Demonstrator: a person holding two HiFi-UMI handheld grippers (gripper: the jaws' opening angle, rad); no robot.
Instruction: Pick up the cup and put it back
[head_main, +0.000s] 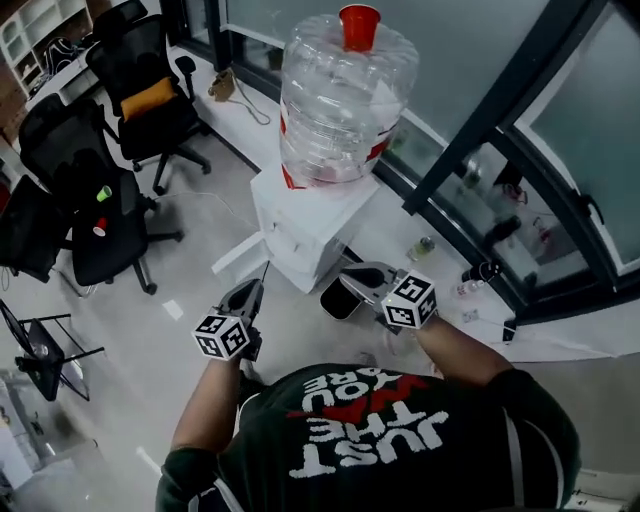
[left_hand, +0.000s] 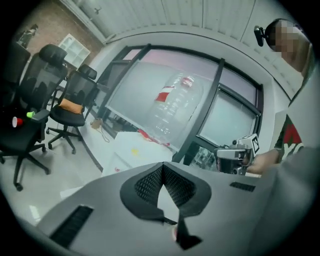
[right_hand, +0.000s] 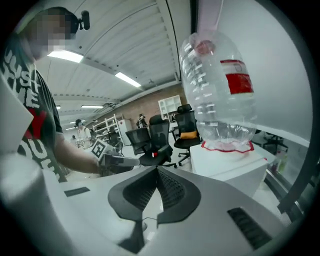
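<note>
**A:** How's the light in the head view?

**B:** Even daylight through the windows (head_main: 590, 130). The pale floor (head_main: 190, 250) is bright, and the shadows under the chairs (head_main: 110, 220) are soft.

**A:** And the gripper views?

**B:** Both are fisheye: straight lines bow and the corners go black. In the right gripper view the ceiling strip lights (right_hand: 65, 56) burn white and the bottle (right_hand: 220, 85) carries glints. The left gripper view is hazy and bluish. The left gripper (left_hand: 162, 165) and right gripper (right_hand: 157, 170) sit close to the lens, slightly soft
</note>
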